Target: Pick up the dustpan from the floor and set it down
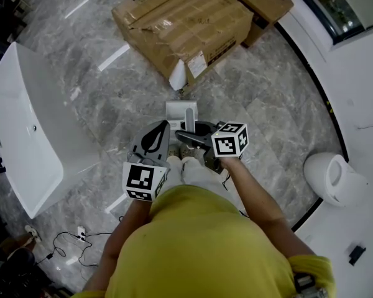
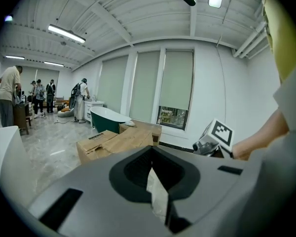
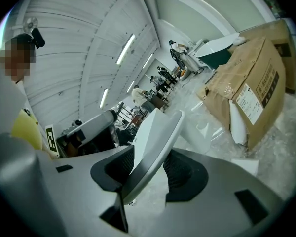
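Marble floor (image 1: pixel 99 85) | 2 cardboard boxes (image 1: pixel 186 27) | right gripper (image 1: pixel 193 136) clamps 1 dustpan (image 1: pixel 181 112) | left gripper (image 1: pixel 156 135) closed, empty

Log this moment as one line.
right claw shut on dustpan | left claw shut on thin white strip | cardboard boxes ahead on floor | dustpan off floor: cannot tell

Yellow short-sleeved shirt (image 1: pixel 199 247)

The head view is shot from overhead, steeply down, with the left gripper (image 1: pixel 158 132) and right gripper (image 1: pixel 193 135) close under the lens. Each gripper view is aimed out past its own jaws, super close; the right one's rolled sideways. The cardboard boxes (image 1: pixel 186 27) ahead of both grippers are caught by all three.
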The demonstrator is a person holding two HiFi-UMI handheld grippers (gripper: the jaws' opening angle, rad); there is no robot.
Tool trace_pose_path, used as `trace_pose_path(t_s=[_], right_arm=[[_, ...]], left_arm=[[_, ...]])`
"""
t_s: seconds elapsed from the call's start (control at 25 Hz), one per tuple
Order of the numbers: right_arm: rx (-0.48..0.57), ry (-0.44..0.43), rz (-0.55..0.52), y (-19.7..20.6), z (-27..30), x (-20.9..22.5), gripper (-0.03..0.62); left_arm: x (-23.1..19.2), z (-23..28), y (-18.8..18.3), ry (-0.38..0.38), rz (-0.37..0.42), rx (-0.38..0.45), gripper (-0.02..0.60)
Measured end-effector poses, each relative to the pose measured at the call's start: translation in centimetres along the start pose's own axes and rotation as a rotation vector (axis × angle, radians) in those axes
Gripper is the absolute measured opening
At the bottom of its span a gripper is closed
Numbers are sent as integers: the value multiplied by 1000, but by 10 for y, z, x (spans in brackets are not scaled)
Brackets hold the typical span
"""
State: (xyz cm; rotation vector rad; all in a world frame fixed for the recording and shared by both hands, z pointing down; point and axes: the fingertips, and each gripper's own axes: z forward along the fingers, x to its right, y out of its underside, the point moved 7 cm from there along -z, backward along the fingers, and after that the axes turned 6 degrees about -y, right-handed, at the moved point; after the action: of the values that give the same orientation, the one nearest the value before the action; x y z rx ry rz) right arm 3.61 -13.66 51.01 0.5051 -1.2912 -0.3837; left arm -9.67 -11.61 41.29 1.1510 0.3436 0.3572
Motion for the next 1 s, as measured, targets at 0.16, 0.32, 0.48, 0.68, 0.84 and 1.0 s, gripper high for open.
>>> trace_pose_path(t_s=[0.16,0.32,0.48,0.68,0.84,1.0], right_arm=[[-13,10,6,5,4,22,198],[-32,19,14,13,7,37,196],[-95,36,13,26,9,52,193],[-90,40,29,38,5,62,190],[-66,51,45,39,4,63,192],[-78,63,77,40,3,63,206]], left_arm=[[-1,2,3,5,4,-13,2],[-1,1,4,8,1,-17,2],[-2,3,4,8,0,-19,2],[-4,3,6,7,2,-31,2],[-4,3,8,10,-4,-35,2],[-3,5,9,19,-9,-29,2]])
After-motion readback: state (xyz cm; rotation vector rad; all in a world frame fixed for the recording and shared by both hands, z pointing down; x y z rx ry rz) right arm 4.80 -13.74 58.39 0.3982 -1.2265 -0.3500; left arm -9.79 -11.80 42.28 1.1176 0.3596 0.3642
